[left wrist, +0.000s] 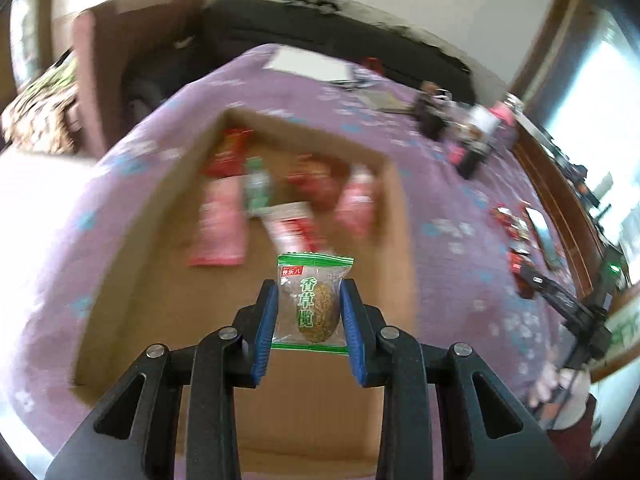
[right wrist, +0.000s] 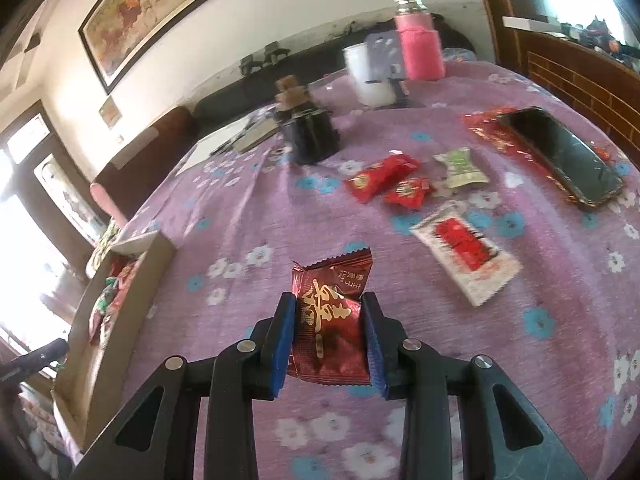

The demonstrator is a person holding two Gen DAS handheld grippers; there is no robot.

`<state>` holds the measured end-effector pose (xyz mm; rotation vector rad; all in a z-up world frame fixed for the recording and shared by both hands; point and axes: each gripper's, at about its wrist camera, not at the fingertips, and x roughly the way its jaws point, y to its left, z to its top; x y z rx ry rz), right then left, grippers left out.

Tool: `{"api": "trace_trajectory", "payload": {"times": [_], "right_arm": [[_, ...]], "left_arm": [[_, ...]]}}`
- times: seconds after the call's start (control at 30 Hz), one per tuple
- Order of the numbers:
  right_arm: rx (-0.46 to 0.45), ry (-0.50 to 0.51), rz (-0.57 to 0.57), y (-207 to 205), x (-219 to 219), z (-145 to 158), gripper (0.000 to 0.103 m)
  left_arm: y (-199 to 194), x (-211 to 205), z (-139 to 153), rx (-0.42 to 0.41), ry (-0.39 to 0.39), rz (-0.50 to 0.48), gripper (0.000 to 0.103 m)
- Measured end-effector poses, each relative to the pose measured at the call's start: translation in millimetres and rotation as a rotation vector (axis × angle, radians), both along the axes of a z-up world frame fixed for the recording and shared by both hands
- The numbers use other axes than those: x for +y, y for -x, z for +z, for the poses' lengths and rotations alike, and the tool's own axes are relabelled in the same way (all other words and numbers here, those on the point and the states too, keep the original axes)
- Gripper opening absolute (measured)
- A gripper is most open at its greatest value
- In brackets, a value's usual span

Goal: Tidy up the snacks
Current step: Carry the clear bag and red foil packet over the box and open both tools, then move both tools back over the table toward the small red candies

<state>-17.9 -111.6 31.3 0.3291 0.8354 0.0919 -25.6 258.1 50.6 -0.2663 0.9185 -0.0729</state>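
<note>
**A:** What is the left wrist camera showing?

**B:** I am seeing the left gripper (left wrist: pixel 309 312) pinching a clear snack packet with green edges (left wrist: pixel 312 302) between its blue pads (left wrist: pixel 266 322). It is hovering over an open cardboard box (left wrist: pixel 120 248) that is sitting on a purple flowered tablecloth (left wrist: pixel 448 264). Inside the box, several red and pink packets (left wrist: pixel 220 224) and one green packet (left wrist: pixel 256 186) are lying loose, though they are blurring badly.

**A:** And the right wrist camera?

**B:** I am watching the right gripper (right wrist: pixel 330 332) clamping a dark red foil packet with gold lettering (right wrist: pixel 330 320) above the cloth. Beyond it, a white packet with a red panel (right wrist: pixel 466 254), two red packets (right wrist: pixel 380 178) touching each other and a pale green packet (right wrist: pixel 460 168) are lying on the cloth. A phone (right wrist: pixel 560 156) is resting further right. The box is showing at the left edge, well apart from those loose packets. A pink bottle (right wrist: pixel 418 40) and a white cup (right wrist: pixel 366 76) are standing at the far side
</note>
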Motion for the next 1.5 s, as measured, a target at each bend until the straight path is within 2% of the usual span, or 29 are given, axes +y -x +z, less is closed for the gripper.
{"api": "trace_trajectory", "payload": {"times": [0.17, 0.37, 0.6, 0.8, 0.93, 0.97, 1.07, 1.13, 1.33, 1.5], "right_arm": [[-0.001, -0.017, 0.135, 2, 56, 19, 0.034], [0.027, -0.033, 0.327, -9, 143, 34, 0.033], [0.088, -0.008, 0.499, -15, 233, 27, 0.033], [0.147, 0.03, 0.577, -23, 287, 7, 0.033], [0.164, 0.048, 0.59, -25, 303, -2, 0.033], [0.161, 0.048, 0.589, -26, 304, -3, 0.036], [0.149, 0.03, 0.579, -26, 302, -2, 0.036], [0.142, 0.01, 0.565, -29, 295, 2, 0.039], [0.096, -0.047, 0.5, -20, 258, 19, 0.04], [0.06, -0.07, 0.416, -5, 206, 26, 0.042]], "left_arm": [[-7, 32, -15, 0.034, -0.017, 0.053, 0.029], [-23, 45, -30, 0.088, -0.04, 0.08, 0.029], [-35, 57, -37, 0.115, -0.061, 0.12, 0.029], [-33, 67, -37, 0.114, -0.026, 0.148, 0.031], [-22, 75, -29, 0.092, 0.003, 0.158, 0.031], [-18, 78, -25, 0.08, 0.015, 0.166, 0.031], [-5, 84, -15, 0.043, 0.059, 0.185, 0.045], [5, 85, -9, 0.017, 0.07, 0.195, 0.049], [29, 76, 4, -0.03, 0.139, 0.183, 0.05], [41, 58, 11, -0.056, 0.176, 0.165, 0.053]]}}
